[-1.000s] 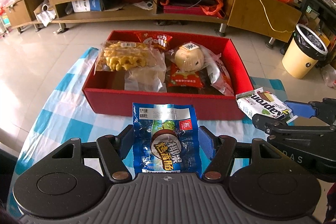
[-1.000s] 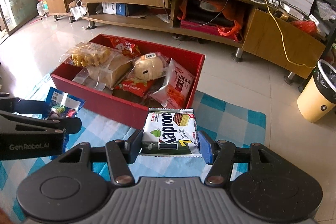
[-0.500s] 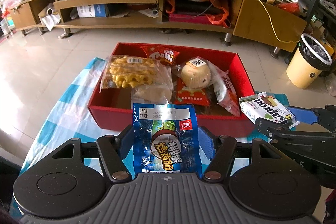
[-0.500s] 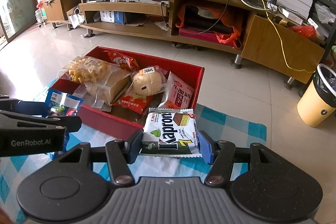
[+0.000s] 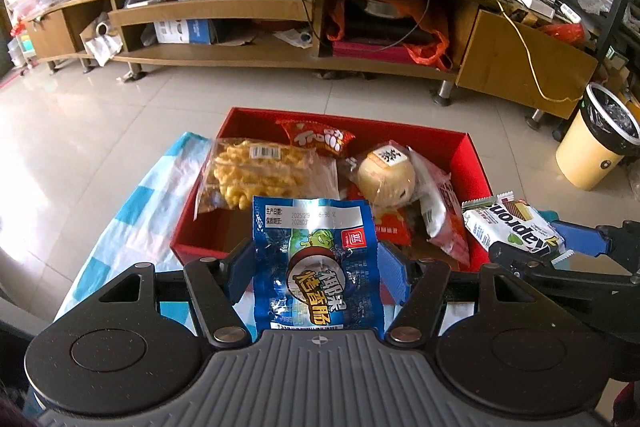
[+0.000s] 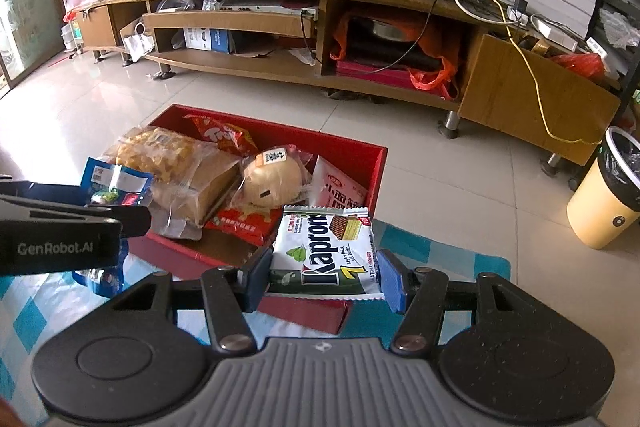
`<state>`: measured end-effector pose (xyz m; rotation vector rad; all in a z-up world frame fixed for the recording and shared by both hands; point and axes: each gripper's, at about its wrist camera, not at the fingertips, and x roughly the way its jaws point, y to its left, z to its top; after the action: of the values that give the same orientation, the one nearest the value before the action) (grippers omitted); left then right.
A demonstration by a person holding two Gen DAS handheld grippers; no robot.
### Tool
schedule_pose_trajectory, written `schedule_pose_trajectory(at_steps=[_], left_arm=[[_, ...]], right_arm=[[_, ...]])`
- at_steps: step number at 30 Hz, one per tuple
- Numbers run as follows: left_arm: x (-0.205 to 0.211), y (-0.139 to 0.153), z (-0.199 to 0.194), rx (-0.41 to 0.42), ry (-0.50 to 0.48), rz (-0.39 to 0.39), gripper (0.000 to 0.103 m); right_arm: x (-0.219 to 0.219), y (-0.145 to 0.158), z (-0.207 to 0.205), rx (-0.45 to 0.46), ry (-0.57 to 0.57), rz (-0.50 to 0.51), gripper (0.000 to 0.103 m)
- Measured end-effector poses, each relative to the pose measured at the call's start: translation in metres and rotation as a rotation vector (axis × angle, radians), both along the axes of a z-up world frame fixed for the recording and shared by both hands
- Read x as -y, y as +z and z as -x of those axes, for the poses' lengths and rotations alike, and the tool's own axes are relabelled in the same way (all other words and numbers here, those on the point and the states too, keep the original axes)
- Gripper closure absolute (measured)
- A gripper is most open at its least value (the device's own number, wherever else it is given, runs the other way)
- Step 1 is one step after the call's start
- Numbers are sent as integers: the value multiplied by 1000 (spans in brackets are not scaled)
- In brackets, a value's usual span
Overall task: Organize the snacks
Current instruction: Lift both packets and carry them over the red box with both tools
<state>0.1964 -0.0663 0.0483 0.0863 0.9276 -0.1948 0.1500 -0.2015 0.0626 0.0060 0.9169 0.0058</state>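
My left gripper (image 5: 316, 273) is shut on a blue snack packet (image 5: 318, 263) and holds it over the near wall of the red box (image 5: 478, 163). My right gripper (image 6: 324, 277) is shut on a white and green Kapron wafer pack (image 6: 326, 255), held over the box's near right corner (image 6: 376, 163). The box holds a clear bag of yellow snacks (image 5: 260, 173), a wrapped bun (image 5: 386, 177), a red chip bag (image 5: 320, 137) and other packets. Each gripper shows at the edge of the other's view: the right (image 5: 532, 233), the left (image 6: 116, 205).
The box rests on a blue and white checked cloth (image 5: 128, 203) on a low table. A tiled floor lies beyond. A long wooden TV stand (image 5: 280, 7) runs along the back. A yellow waste bin (image 5: 596, 143) stands at the right.
Both grippers have risen and moved forward with their packets, from in front of the box to over its near edge.
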Motion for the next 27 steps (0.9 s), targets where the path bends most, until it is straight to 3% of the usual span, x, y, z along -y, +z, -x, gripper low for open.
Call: schedule_pose_trajectory(at_steps=[27], left_arm=[[10,-2,-41,22,26,-2,32]], right_arm=[[-1,-5,-46,17,1,-16,46]])
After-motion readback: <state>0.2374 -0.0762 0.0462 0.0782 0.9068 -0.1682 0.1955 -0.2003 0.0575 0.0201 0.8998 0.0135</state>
